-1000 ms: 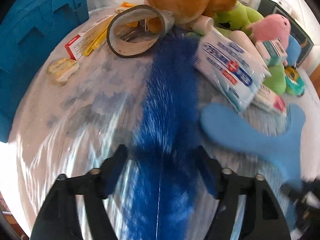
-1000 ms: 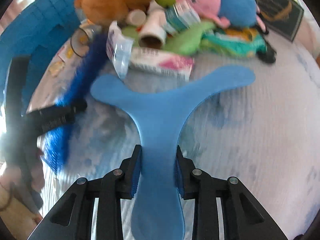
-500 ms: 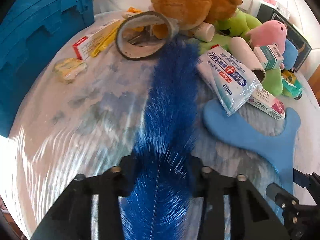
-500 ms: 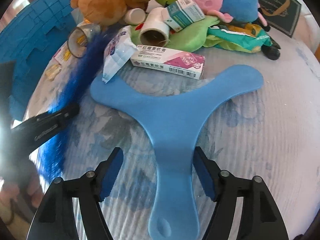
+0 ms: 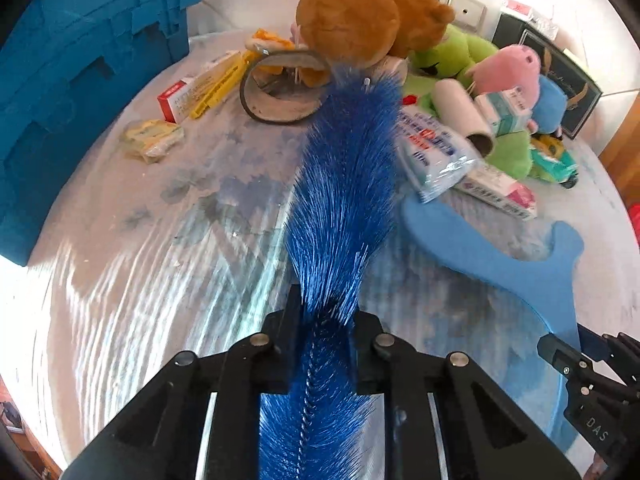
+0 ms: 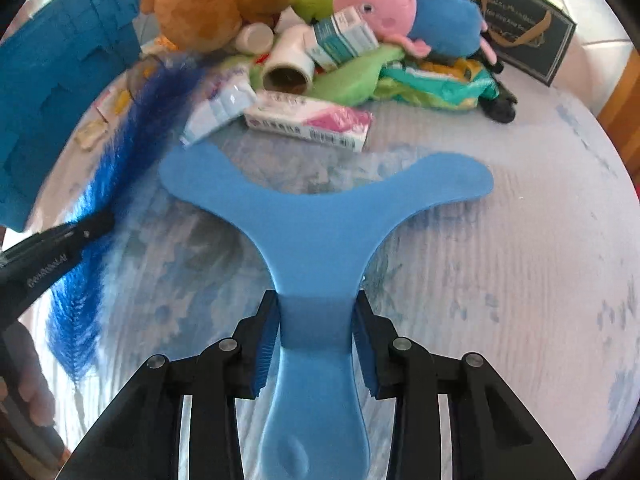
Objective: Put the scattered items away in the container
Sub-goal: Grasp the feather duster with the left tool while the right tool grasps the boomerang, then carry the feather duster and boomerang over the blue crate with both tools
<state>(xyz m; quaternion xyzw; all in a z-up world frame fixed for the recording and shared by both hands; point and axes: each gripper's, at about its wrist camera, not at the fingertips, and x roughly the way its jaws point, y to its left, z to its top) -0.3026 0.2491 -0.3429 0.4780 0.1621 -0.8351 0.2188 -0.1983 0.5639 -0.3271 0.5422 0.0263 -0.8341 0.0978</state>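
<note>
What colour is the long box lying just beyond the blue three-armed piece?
The long box is white with a pink patch, clearest in the right wrist view.

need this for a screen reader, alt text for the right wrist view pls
The right gripper is closing on the stem of a blue Y-shaped foam piece lying on a pale cloth; plush toys and boxes are piled behind.

Blue brush (image 5: 340, 208) base beyond edge

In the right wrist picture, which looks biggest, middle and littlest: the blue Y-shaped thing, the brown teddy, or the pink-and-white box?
1. Blue Y-shaped thing, though it is nearest the camera, which inflates it.
2. Brown teddy.
3. Pink-and-white box.
</note>
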